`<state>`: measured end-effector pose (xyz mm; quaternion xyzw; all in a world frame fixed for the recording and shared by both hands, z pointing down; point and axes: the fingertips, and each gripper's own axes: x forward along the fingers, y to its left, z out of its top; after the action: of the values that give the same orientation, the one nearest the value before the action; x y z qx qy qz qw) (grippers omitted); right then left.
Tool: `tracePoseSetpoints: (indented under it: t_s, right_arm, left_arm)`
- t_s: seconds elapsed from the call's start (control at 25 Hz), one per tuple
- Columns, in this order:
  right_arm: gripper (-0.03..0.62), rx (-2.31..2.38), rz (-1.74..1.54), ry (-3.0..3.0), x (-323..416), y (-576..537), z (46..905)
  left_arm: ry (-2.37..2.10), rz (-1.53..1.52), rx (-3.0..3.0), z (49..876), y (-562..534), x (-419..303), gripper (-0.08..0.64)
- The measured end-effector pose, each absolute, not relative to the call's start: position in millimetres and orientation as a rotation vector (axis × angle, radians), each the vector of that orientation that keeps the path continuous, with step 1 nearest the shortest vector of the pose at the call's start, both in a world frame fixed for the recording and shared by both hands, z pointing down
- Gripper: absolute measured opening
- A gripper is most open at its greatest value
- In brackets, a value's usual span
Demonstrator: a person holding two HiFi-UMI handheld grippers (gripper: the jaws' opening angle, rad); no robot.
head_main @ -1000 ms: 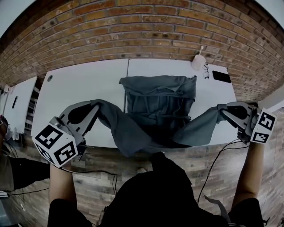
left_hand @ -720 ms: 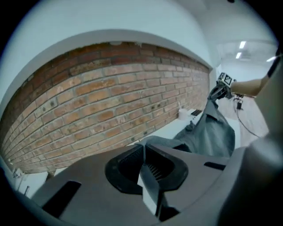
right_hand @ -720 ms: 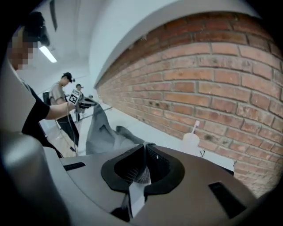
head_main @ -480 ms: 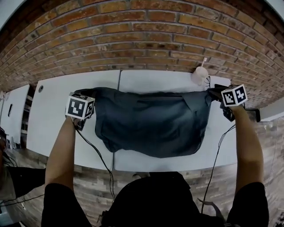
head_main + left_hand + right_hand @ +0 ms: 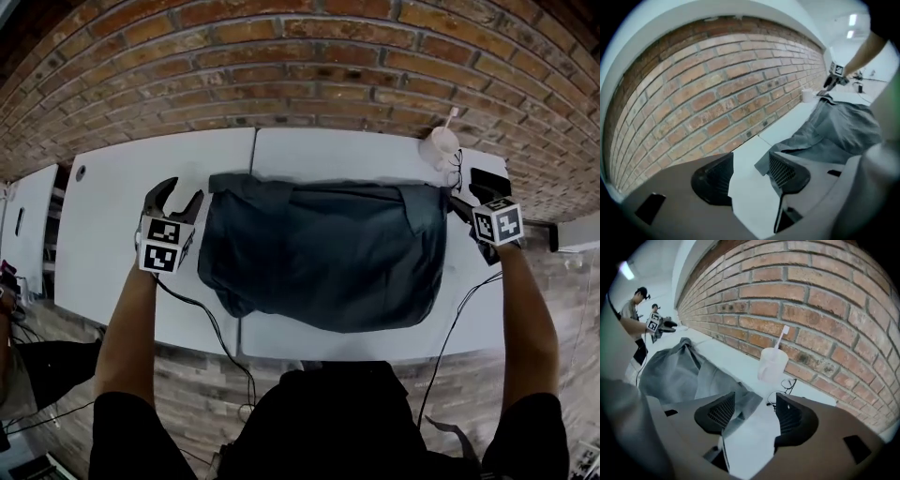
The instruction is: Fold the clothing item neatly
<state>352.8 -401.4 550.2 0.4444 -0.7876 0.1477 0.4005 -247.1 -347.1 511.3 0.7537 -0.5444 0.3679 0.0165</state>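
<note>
Left claw (image 5: 175, 193) and right claw (image 5: 458, 203) released, jaws just opened over bare bench (image 5: 112, 220), flanking far corners of grey garment (image 5: 319, 258)

White table (image 5: 112, 216) w/ grey garment (image 5: 323, 258), cup (image 5: 439, 148), glasses (image 5: 782, 389), poss. phone (image 5: 487, 180).

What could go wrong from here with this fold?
1. The right gripper, jaws just opened with a corner of the garment beside one pad, sits near the cup and glasses; a swing could knock them.
2. The left gripper, also just opened and empty, trails a cable beside the garment that might drag the fold.
</note>
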Motion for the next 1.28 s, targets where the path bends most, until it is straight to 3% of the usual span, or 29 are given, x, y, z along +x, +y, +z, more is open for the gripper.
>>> tracePoseSetpoints:
  t_s: [0.16,0.32,0.48,0.92,0.96,1.04,1.16,1.28]
  right_arm:
    - [0.252,0.906,0.152,-2.04,330,-346,521]
    - [0.252,0.303,-0.09,-1.983,260,-207,550]
    - [0.252,0.001,-0.087,-1.937,216,-98,581]
    - [0.249,0.043,-0.251,-1.709,225,-89,642]
    - [0.233,0.04,-0.276,-1.689,226,-93,647]
    - [0.123,0.037,-0.291,-1.675,224,-97,651]
    - [0.061,0.052,-0.256,-1.687,222,-100,649]
    - [0.04,0.064,-0.193,-1.716,223,-90,644]
  left_arm:
    - [-1.298,1.432,2.631,502,-285,-207,0.216]
    - [-0.728,1.723,2.793,535,-196,-145,0.216]
    - [-0.305,1.914,2.801,578,-123,-107,0.216]
    - [-0.349,2.062,2.634,632,-111,-100,0.225]
    - [-0.365,2.069,2.605,634,-114,-100,0.194]
    - [-0.385,2.064,2.546,638,-118,-102,0.119]
    - [-0.381,2.026,2.488,633,-116,-100,0.07]
    - [-0.335,2.024,2.471,625,-105,-101,0.054]
